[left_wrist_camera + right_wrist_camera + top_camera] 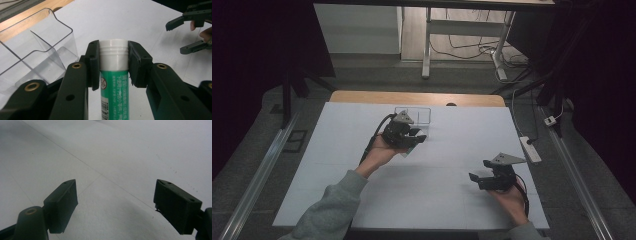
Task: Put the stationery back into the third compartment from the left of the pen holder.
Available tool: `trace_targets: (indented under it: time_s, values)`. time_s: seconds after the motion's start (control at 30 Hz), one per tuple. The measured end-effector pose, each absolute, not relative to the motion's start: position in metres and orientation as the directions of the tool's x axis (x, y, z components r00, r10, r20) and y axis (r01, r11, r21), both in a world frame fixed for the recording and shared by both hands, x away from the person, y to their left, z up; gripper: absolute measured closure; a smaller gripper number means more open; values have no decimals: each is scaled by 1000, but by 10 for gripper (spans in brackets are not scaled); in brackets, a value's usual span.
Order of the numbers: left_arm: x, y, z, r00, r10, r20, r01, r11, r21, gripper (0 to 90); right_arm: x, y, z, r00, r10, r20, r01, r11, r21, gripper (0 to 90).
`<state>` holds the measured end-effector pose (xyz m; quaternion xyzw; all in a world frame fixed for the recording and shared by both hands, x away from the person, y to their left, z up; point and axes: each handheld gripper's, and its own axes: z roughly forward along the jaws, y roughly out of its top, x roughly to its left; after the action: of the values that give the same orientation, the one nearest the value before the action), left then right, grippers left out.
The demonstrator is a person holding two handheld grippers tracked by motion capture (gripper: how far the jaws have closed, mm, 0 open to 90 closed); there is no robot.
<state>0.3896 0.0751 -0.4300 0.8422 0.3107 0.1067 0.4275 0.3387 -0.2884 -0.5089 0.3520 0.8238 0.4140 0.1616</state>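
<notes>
1. Green and white, the glue stick [113,75] sits clamped between the jaws of our left gripper [113,63]; the pads press on either side of its white ribbed cap, and the green body with printed text runs down toward the camera in the left gripper view.
2. We see the glue stick held above the white table cover [140,20], just beside a clear plastic organiser [37,47] whose inner divider splits it into compartments; the stick is outside the organiser, to its right in that view.
3. From the high view, our left gripper [412,139] is in the left hand [379,152] near the middle of the table, with the clear organiser [413,115] just beyond it toward the far edge, where a strip of wooden tabletop [417,98] shows.
4. Our right gripper [477,175] is near the table's near right corner, well apart from the left one, held in the right hand [511,197].
5. In the right gripper view its jaws stand wide apart with nothing between them, over the bare white cover [112,157].
6. We can also see that right gripper [185,32] at the top right of the left gripper view, its jaws spread.
7. A white power strip [530,149] lies on the floor beside the table's right edge.
</notes>
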Motion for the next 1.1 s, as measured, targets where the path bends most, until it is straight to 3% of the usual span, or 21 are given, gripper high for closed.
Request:
trace_targets:
  time_s: [1.1]
  values:
    - [408, 65, -410, 781, 623, -41, 400, -450, 798, 644, 338, -289, -509, -698, 716, 23, 445, 409, 796, 189]
